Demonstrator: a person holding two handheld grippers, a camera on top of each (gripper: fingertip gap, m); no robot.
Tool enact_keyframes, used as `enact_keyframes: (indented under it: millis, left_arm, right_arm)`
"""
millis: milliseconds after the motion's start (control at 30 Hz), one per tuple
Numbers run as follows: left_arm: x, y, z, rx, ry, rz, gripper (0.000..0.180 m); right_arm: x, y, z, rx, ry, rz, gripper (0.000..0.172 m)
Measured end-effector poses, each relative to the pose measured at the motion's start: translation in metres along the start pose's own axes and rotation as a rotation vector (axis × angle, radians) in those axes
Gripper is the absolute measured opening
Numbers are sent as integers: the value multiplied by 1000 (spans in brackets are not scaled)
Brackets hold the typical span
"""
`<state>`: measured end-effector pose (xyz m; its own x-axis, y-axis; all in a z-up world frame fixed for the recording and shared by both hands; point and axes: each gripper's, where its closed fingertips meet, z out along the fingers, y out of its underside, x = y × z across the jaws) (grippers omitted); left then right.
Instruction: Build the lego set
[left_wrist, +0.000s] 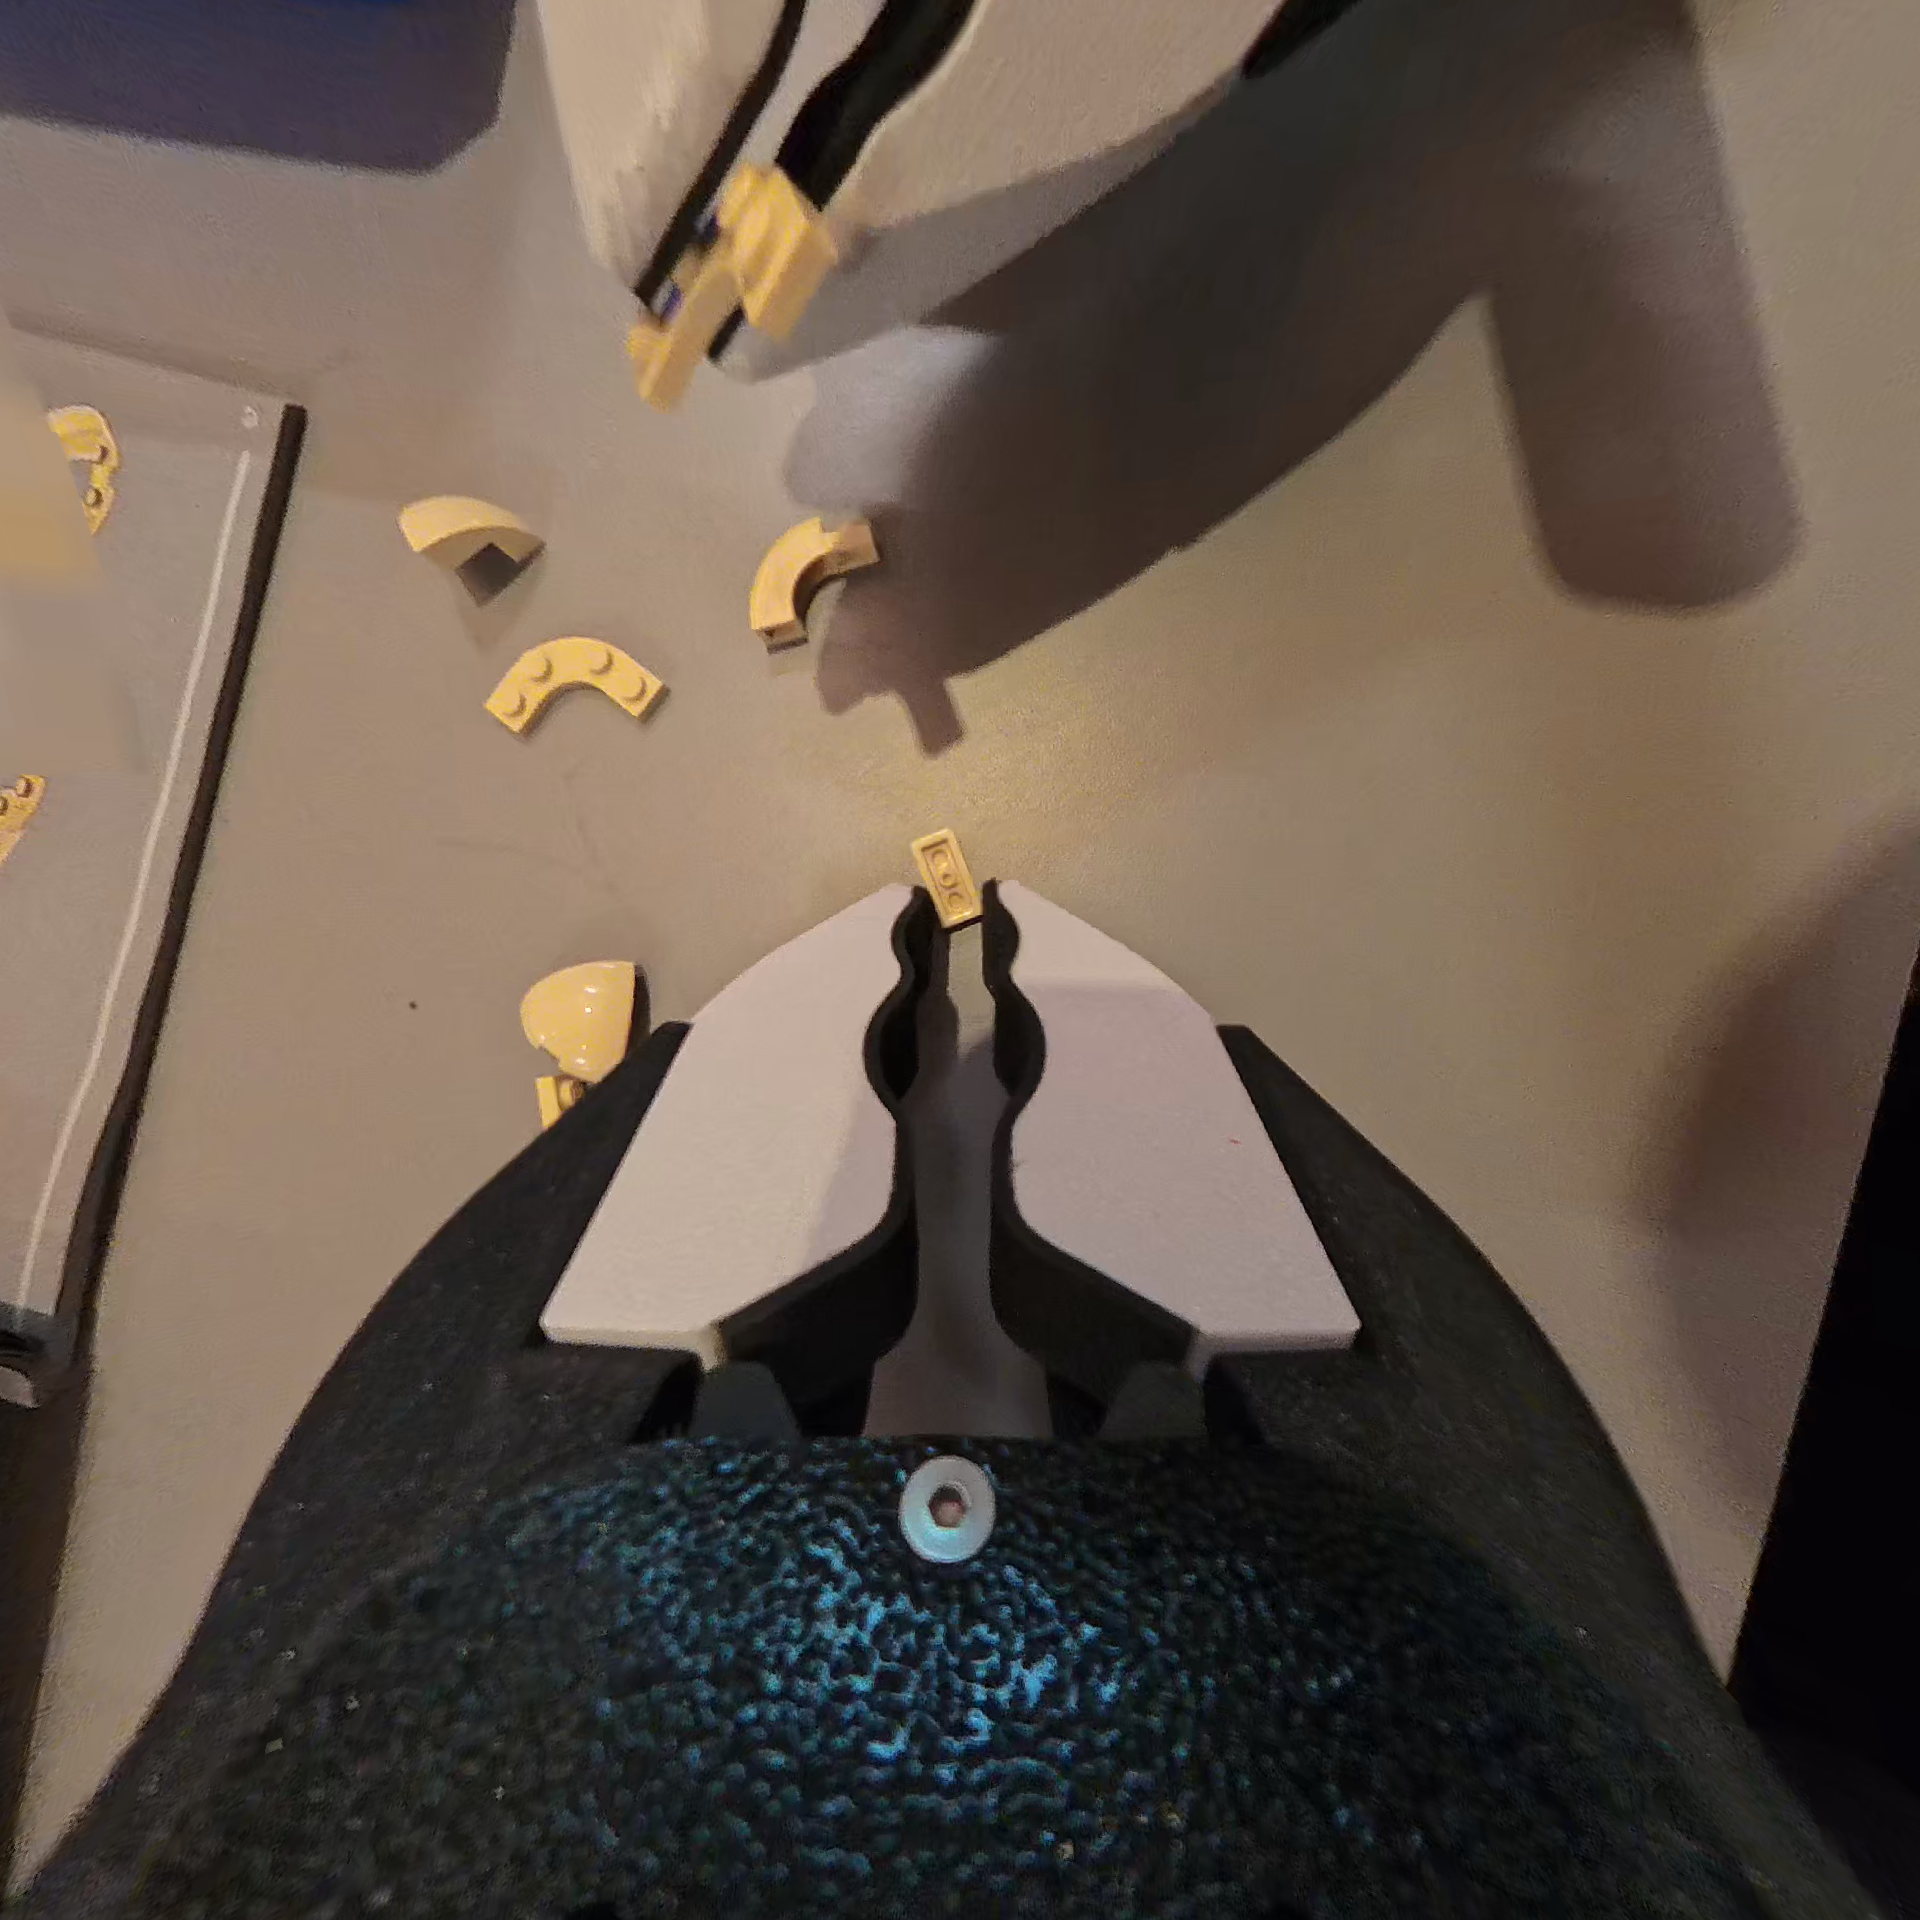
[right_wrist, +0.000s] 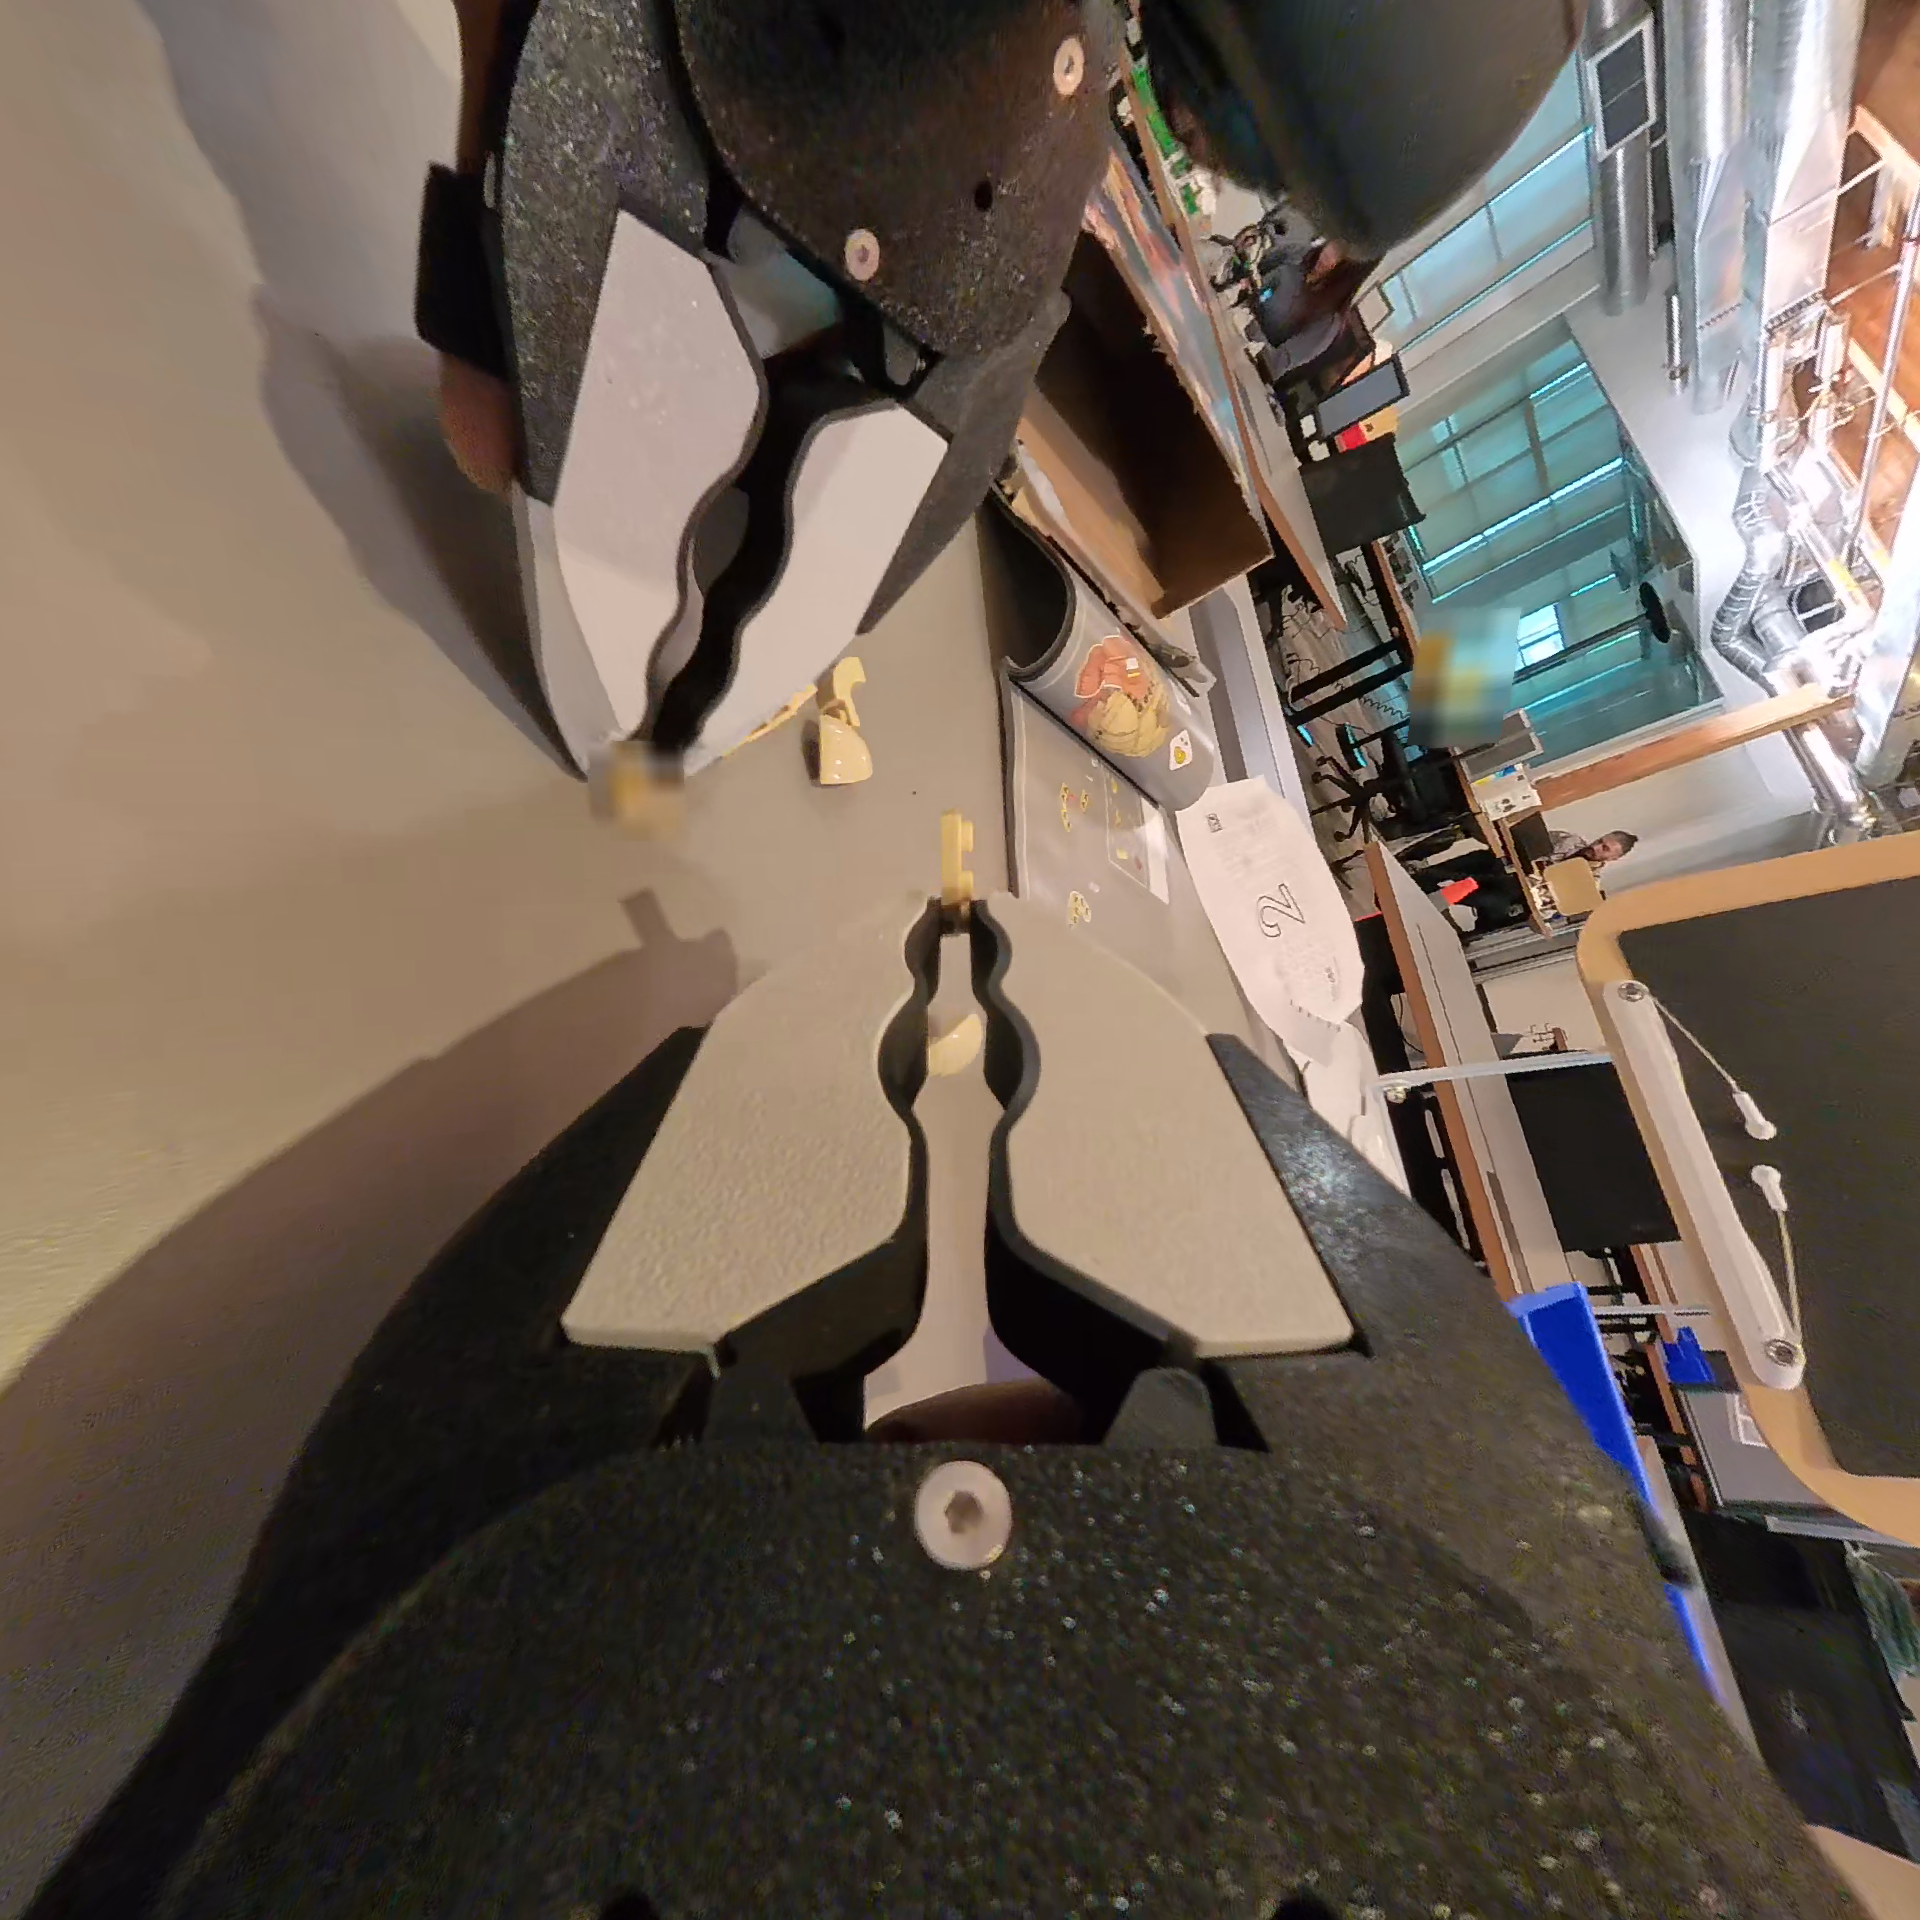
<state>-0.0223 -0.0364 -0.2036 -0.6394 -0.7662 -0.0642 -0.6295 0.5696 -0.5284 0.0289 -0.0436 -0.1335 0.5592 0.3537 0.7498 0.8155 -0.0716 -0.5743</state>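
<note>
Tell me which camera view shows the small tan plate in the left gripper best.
The left wrist view: the small tan plate sits sharp between the left gripper fingertips, its round sockets visible. The right wrist view shows it only as a blurred tan patch at that gripper's tips.

bare grey tabletop (left_wrist: 1299, 831) at right, curved tan bricks (left_wrist: 577, 681) cluttering left

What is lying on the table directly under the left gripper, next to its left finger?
A tan dome-shaped brick lies there, with a smaller studded piece against it. The left gripper, shut on a small tan plate, covers their right edges; the rest is hidden.
</note>
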Motion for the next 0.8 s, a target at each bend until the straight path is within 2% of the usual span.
enact_keyframes:
  millis: [133, 233, 300, 400, 500, 600, 800]
  left_arm:
    - [-2, -5, 3, 72, 0, 5, 8]
    - [-12, -11, 0, 163, -58, 42, 7]
    - [-16, -21, -7, 245, -125, 137, 8]
    - [-12, -39, -18, 326, -269, 372, 8]
    - [-9, -47, -19, 314, -400, 563, 8]
    - [-8, -45, -13, 240, -485, 704, 8]
    - [-5, -49, -8, 165, -614, 873, 8]
  right_arm:
    - [-13, 2, 1, -21, -89, 26, 4]
    - [-34, 7, 2, -66, -248, 121, 4]
    - [-43, 10, 1, -88, -312, 170, 5]
    - [-50, 6, -1, -80, -388, 258, 4]
    - [-53, 7, -2, -92, -435, 327, 4]
    - [-57, 12, -2, -127, -469, 370, 4]
    - [-65, 16, -1, -172, -524, 454, 5]
